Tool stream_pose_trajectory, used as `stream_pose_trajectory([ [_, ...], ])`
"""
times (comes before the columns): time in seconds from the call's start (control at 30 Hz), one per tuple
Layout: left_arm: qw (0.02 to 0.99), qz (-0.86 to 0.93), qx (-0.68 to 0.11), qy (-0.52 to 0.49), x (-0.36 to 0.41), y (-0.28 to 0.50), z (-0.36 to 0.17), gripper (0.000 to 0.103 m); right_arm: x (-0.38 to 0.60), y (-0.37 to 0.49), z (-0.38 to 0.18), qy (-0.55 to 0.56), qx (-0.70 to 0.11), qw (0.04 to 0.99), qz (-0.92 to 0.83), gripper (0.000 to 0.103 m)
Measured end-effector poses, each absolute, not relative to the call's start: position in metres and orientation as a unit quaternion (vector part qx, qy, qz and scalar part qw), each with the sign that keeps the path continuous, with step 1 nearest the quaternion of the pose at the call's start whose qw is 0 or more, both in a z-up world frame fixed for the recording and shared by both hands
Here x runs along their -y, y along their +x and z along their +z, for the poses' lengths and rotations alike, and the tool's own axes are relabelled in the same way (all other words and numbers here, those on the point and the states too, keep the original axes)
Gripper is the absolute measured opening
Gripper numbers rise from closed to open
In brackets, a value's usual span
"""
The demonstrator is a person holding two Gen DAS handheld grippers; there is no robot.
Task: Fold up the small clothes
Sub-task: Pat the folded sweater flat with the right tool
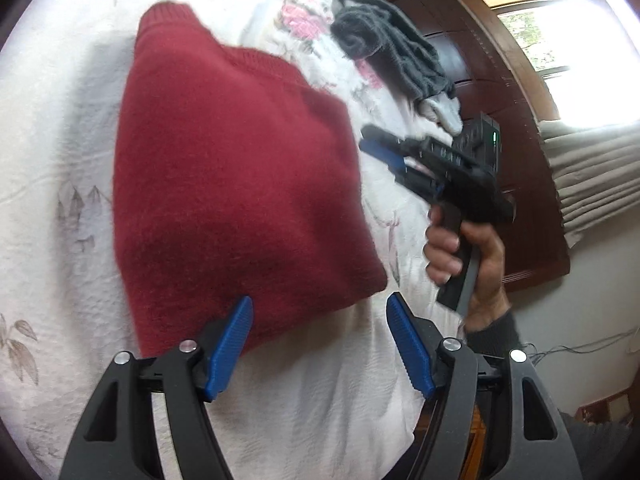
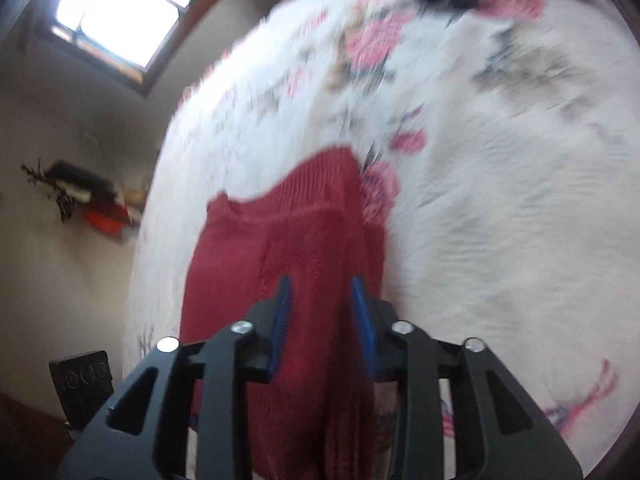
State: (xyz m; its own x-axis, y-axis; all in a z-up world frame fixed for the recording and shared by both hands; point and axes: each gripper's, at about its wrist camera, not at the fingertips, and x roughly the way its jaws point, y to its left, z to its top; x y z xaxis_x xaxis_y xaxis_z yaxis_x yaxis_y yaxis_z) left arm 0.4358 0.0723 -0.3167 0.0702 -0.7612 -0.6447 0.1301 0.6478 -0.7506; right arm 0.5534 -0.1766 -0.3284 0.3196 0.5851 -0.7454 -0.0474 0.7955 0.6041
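1. Red sweater [image 1: 236, 184]: we find it folded into a compact slab on the white floral bedspread [image 1: 60, 128]. In the left wrist view its long axis runs from the near edge by our left gripper up and slightly left to the ribbed hem at the far end. In the right wrist view the ribbed end [image 2: 316, 184] points away from the camera and the folded layers stack along the right side.

2. Left gripper [image 1: 320, 340]: we hold it just above the sweater's near edge, jaws spread wide, nothing between the blue pads [image 1: 230, 344]. One pad overlaps the red knit in the picture; the other hangs over bare bedspread.

3. Right gripper [image 2: 320, 320]: jaws narrowed but apart, with the red knit showing in the gap; we cannot tell whether they pinch it, as the view is motion-blurred. In the left wrist view this gripper [image 1: 374, 142] sits right of the sweater, held by our right hand [image 1: 464, 256].

4. Grey garments [image 1: 384, 48]: a crumpled heap near the bed's far edge, well apart from the sweater.

5. Dark wooden headboard [image 1: 492, 92] and a bright window [image 1: 532, 28] lie beyond the heap.
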Motion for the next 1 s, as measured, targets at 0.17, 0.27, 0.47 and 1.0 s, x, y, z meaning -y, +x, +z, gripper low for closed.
stream_pose_trajectory([
  [0.17,0.664,-0.299,-0.635,-0.259,-0.066,0.434,-0.346,0.069,0.155,0.559,-0.328,0.159,-0.523,0.817,0.182,0.007],
  [0.27,0.655,-0.325,-0.635,-0.249,-0.061,0.434,-0.332,0.067,0.157,0.563,-0.357,0.158,-0.54,0.813,0.148,0.011],
  [0.47,0.712,-0.327,-0.558,-0.273,-0.104,0.485,-0.279,0.068,0.172,0.537,-0.31,0.194,-0.481,0.835,0.184,0.024],
  [1.0,0.732,-0.319,-0.574,-0.184,-0.094,0.523,-0.297,0.06,0.165,0.513,-0.32,0.182,-0.525,0.784,0.278,0.008],
])
